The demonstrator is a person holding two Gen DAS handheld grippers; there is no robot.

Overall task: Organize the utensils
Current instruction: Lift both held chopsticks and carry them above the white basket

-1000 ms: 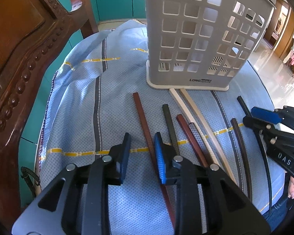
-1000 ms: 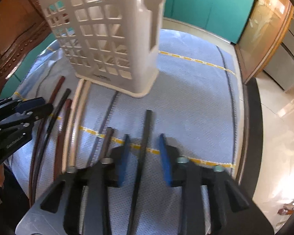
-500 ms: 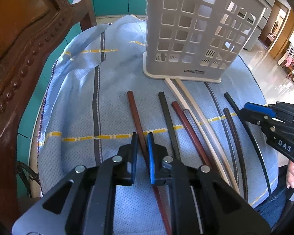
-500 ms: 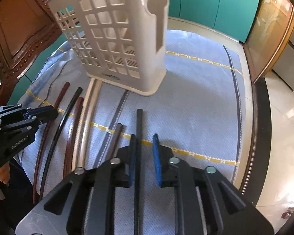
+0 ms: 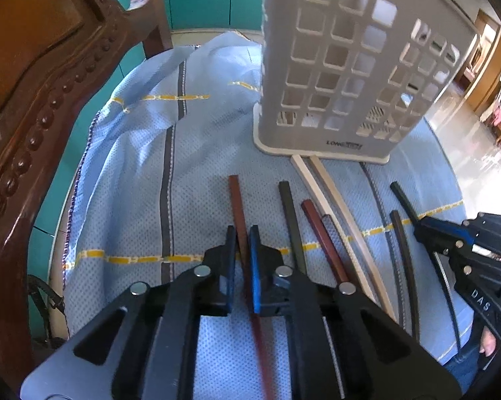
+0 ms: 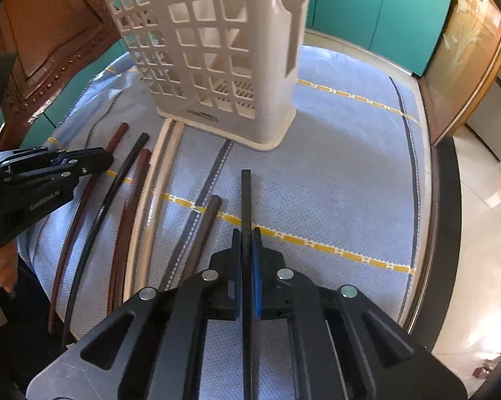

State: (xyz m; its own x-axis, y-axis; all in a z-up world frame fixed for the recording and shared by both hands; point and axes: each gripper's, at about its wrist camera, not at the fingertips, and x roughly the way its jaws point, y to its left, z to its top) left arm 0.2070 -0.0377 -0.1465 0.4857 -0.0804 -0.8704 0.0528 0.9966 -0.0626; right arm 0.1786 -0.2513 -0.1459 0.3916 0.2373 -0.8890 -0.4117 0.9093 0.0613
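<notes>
Chopsticks (image 5: 293,220) lie pointing toward the empty-looking basket (image 5: 347,66); left gripper (image 5: 243,243) clamps a brown chopstick (image 5: 237,200), right gripper (image 6: 246,246) a black chopstick (image 6: 246,196).

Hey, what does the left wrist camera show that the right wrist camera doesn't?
Only the left wrist view shows the left gripper shut on the reddish-brown chopstick. Only the right wrist view shows the right gripper shut on the black chopstick, and the spoon-shaped cutout in the holder. Both show the white utensil holder, the pale chopstick pair and the blue cloth.
</notes>
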